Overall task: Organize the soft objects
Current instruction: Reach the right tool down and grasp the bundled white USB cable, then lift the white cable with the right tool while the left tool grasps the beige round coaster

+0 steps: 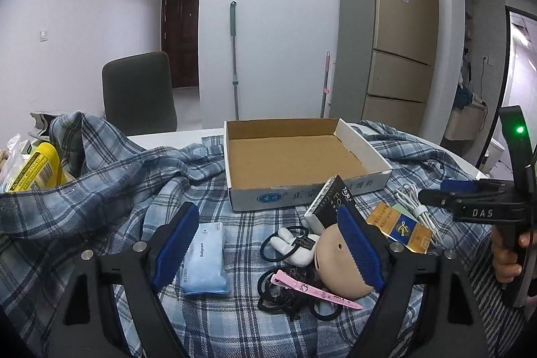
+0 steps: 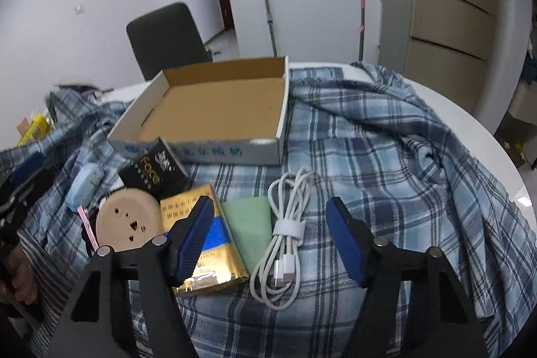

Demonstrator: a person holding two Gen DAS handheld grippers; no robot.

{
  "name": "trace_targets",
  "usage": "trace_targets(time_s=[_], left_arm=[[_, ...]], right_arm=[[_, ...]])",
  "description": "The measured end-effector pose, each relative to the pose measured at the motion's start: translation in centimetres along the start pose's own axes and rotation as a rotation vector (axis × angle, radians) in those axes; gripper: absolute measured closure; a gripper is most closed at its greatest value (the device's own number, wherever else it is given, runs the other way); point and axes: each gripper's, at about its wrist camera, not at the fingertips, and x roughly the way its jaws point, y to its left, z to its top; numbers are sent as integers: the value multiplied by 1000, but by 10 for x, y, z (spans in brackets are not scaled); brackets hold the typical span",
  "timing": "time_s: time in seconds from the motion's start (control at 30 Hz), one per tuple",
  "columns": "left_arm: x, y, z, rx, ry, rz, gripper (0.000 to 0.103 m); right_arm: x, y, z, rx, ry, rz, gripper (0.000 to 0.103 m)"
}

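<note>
An empty cardboard box (image 1: pixel 295 156) (image 2: pixel 214 109) sits on a blue plaid cloth (image 1: pixel 110 176) (image 2: pixel 386 156). My left gripper (image 1: pixel 268 254) is open over a white plush toy with black hair ties (image 1: pixel 295 245), a pink hair clip (image 1: pixel 315 289) and a round wooden piece (image 1: pixel 339 260). A blue tissue pack (image 1: pixel 203 259) lies by its left finger. My right gripper (image 2: pixel 272 240) is open over a white coiled cable (image 2: pixel 285 237), a green pad (image 2: pixel 251 223) and a gold and blue pack (image 2: pixel 208 244). A black box (image 2: pixel 154 171) leans against the cardboard box.
A yellow bottle (image 1: pixel 37 168) and bags lie at the far left. A dark chair (image 1: pixel 139 94) stands behind the white round table (image 2: pixel 470 116). A fridge (image 1: pixel 392 32) and mop handles stand at the back wall.
</note>
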Motion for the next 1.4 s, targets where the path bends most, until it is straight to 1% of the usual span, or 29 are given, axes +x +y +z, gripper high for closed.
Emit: trace_targets(time_s=[0.03,0.07,0.1,0.13,0.17,0.2,0.3,0.4,0.53,0.67,0.7,0.77,0.9,0.97,1.0,1.1,1.13,1.17,1.2,1.27,1.3,1.33,1.4], left_arm=[[0,0,0,0,4,0,16],[0,0,0,-1,9,0,16],[1,1,0,-2,12,1,16],[2,2,-1,-5,20,0,16],[3,3,-1,-10,25,1,16],[5,3,-1,-15,28,1,16],[7,7,0,-30,37,-3,16],[9,7,0,-32,43,-5,16],[10,7,0,-30,43,-6,16],[10,7,0,-32,44,-5,16],[10,7,0,-32,44,-6,16],[10,7,0,-33,44,-5,16],[11,6,-1,-31,42,-5,16],[11,6,-1,-32,43,-5,16],[11,6,-1,-33,42,-4,16],[10,6,-1,-37,41,4,16],[10,7,-1,-38,40,6,16],[9,7,-1,-40,38,6,16],[9,7,-1,-40,35,5,16],[8,6,0,-35,33,4,16],[8,6,0,-32,31,4,16],[8,6,-1,-31,30,3,16],[8,5,-1,-29,33,1,16]], right_arm=[[2,2,-1,-10,14,-6,35],[5,4,-3,-16,27,-14,39],[7,4,-4,-20,41,-24,47],[10,4,-5,-17,50,-33,52],[12,2,-5,-8,63,-37,61],[14,0,-5,3,73,-32,68],[18,-7,-6,39,93,-33,68],[26,-7,-7,40,130,-47,69],[32,-7,-8,38,156,-53,73],[32,-9,-8,50,155,-51,76],[31,-10,-8,54,151,-55,81],[28,-13,-9,68,137,-76,82],[28,-11,-8,62,139,-73,82],[24,-11,-8,69,116,-84,83],[19,-12,-7,82,89,-75,83],[-7,-12,-4,110,-35,-35,83],[-15,-8,-3,99,-75,-21,83],[-20,-3,-2,80,-97,2,83],[-22,2,-1,59,-103,44,83],[-20,9,0,45,-70,168,83],[-17,12,-1,43,-49,215,83],[-14,16,-2,36,-27,251,83],[-8,27,-4,3,-5,254,83]])
